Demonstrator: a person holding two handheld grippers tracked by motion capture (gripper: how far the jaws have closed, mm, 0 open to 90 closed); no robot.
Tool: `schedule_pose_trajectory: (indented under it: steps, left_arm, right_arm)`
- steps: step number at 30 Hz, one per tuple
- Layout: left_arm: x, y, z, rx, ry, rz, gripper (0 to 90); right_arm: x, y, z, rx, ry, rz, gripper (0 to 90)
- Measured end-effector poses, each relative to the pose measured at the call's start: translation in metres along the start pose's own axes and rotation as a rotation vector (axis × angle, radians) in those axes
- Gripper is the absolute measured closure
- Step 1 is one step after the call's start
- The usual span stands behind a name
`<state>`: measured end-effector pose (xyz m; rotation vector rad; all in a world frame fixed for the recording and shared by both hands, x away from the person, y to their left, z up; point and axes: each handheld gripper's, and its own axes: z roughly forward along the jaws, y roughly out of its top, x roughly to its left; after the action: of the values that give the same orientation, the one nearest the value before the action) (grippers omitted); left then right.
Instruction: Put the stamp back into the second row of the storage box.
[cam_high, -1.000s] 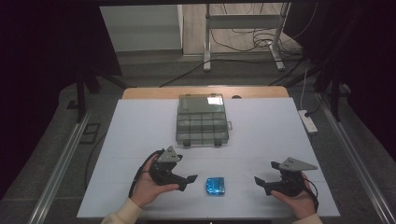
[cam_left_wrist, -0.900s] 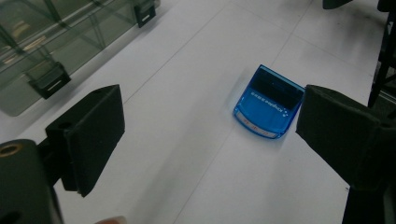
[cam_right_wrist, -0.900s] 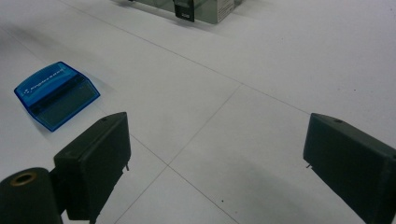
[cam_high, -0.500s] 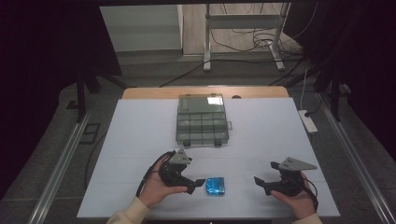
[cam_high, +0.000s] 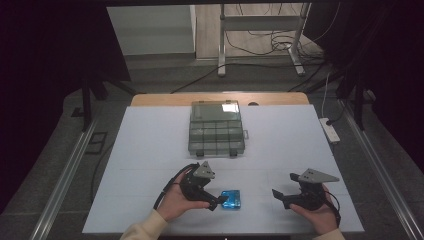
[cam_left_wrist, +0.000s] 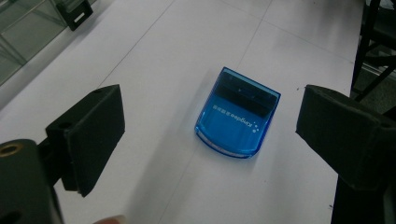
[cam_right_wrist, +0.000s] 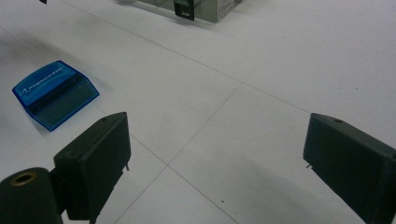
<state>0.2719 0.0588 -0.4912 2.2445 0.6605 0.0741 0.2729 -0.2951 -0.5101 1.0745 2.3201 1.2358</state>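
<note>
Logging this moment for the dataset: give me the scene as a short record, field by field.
surface: white table
object in hand's reach: blue box, flat on the table
left gripper: open, jaws either side of the blue box, not touching it
right gripper: open, holds nothing
far object: clear compartment case, lid shut

The small box (cam_high: 232, 198) lies on the table (cam_high: 150, 145) just ahead of the left gripper (cam_high: 216, 202); compartment case (cam_high: 216, 131) beyond; right gripper (cam_high: 278, 194) well apart.
</note>
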Motion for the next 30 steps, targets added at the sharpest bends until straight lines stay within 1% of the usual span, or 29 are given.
schedule_pose_trajectory:
  steps: [7,10,18,24,26,30]
  left_arm:
    - [-0.002,0.003,0.006,0.016,-0.012,0.01,8.7]
    - [-0.004,0.006,0.01,0.031,-0.021,0.025,8.6]
    - [-0.007,0.009,0.017,0.058,-0.039,0.042,8.6]
    - [-0.009,0.012,0.025,0.098,-0.053,0.074,8.5]
    - [-0.01,0.013,0.026,0.1,-0.055,0.075,8.5]
    - [-0.011,0.015,0.032,0.122,-0.066,0.087,8.4]
  right_arm:
    - [0.0,0.0,0.0,0.003,0.002,0.0,7.8]
    - [0.0,0.0,0.0,-0.002,0.0,-0.002,7.9]
    - [0.0,0.0,0.0,0.002,0.001,0.0,7.9]
    - [0.0,0.0,0.0,0.001,-0.004,0.001,7.9]
    - [0.0,0.0,0.0,0.002,-0.003,0.001,7.9]
    - [0.0,0.0,0.0,0.004,-0.001,-0.002,7.9]
